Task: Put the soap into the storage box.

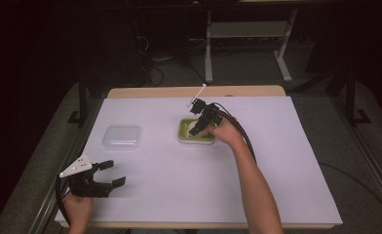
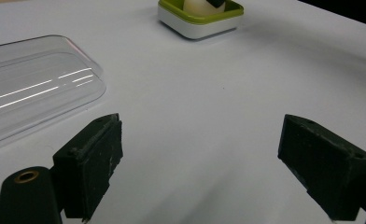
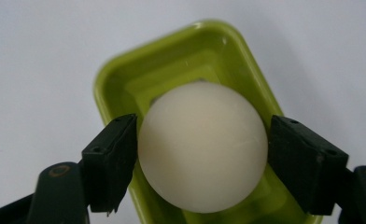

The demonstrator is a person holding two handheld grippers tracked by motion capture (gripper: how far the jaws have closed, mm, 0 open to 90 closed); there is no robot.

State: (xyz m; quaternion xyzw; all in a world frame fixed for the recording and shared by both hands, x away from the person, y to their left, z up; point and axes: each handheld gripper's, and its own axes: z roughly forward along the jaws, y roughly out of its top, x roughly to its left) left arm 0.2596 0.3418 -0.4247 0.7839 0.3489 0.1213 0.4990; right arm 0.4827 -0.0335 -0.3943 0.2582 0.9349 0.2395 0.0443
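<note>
White table (image 1: 276, 161) under us; our right gripper (image 3: 202, 149) clamps a ball (image 3: 202, 147) over the green tray (image 3: 125, 84). Our left gripper (image 2: 200, 163), at 7 o'clock, gapes empty near a clear lid (image 2: 27, 88)

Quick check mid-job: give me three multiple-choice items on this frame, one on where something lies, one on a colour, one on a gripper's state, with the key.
1. Where does the clear plastic lid lie?
A. left of the green tray
B. inside the tray
C. off the table

2. What colour is the tray inside?
A. red
B. lime green
C. blue

3. What is the right gripper doing?
A. hanging open, far from everything
B. closed on the white ball
C. gripping the lid

Key: 1 A, the high view shows the lid flat on the white sheet, apart from the tray; 2 B, the right gripper view shows green walls; 3 B, both jaws press the sides of the white ball over the tray.
</note>
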